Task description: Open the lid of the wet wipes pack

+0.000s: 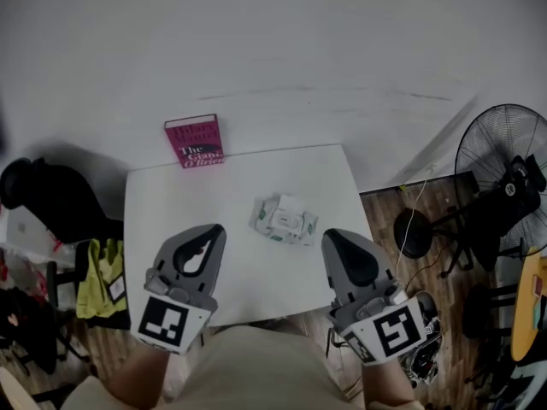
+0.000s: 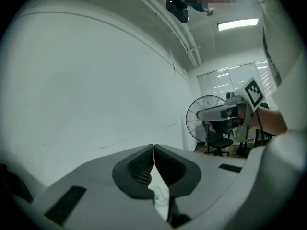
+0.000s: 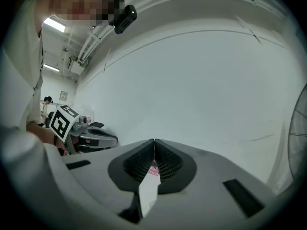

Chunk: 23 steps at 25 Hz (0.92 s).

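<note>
The wet wipes pack (image 1: 285, 219), white with green print and a white lid on top, lies near the middle of the white table (image 1: 171, 203). Both grippers hang over the table's near edge, short of the pack and apart from it. My left gripper (image 1: 217, 230) is to the pack's lower left, and its jaws are shut and empty (image 2: 153, 150). A sliver of the pack (image 2: 160, 195) shows beneath them. My right gripper (image 1: 332, 238) is to the pack's lower right, shut with nothing held (image 3: 154, 147).
A pink book (image 1: 195, 141) stands at the table's far left edge and shows between the right jaws (image 3: 153, 170). A black fan (image 1: 504, 169) and a stool (image 1: 416, 233) stand right of the table. A black chair (image 1: 43, 195) and yellow-green cloth (image 1: 98, 272) are left of it.
</note>
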Motion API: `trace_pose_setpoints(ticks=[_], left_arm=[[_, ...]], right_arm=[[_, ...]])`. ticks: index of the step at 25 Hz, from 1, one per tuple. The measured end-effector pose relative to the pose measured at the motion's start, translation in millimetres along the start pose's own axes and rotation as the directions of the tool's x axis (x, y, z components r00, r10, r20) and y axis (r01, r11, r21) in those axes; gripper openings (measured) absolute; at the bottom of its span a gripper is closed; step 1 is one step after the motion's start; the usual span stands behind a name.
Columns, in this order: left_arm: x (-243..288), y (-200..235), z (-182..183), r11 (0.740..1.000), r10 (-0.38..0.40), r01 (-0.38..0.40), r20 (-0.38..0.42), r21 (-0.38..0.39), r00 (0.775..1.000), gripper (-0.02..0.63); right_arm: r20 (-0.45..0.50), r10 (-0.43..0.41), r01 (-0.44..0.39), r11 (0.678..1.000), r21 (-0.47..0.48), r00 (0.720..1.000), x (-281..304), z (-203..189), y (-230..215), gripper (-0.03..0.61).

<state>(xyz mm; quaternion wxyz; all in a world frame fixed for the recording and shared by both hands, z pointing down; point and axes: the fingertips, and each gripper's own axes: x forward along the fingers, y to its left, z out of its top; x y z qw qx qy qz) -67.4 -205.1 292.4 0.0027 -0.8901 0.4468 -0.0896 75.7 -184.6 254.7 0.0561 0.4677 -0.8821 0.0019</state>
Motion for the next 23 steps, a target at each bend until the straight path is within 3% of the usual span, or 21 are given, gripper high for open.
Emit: trace_pose_setpoints(ticks=[10, 23], left_arm=[[-22, -3, 3, 1.0, 0.008, -0.008, 0.001, 0.02, 1.0, 0.021], [-38, 4, -1, 0.999, -0.007, 0.007, -0.001, 0.031, 1.0, 0.021]], right_arm=[[0.026, 0.035, -0.037, 0.997, 0.072, 0.999, -8, 8, 18, 0.026], [0.016, 0.015, -0.016, 0.999, 0.028, 1.0, -3, 6, 38, 0.026]])
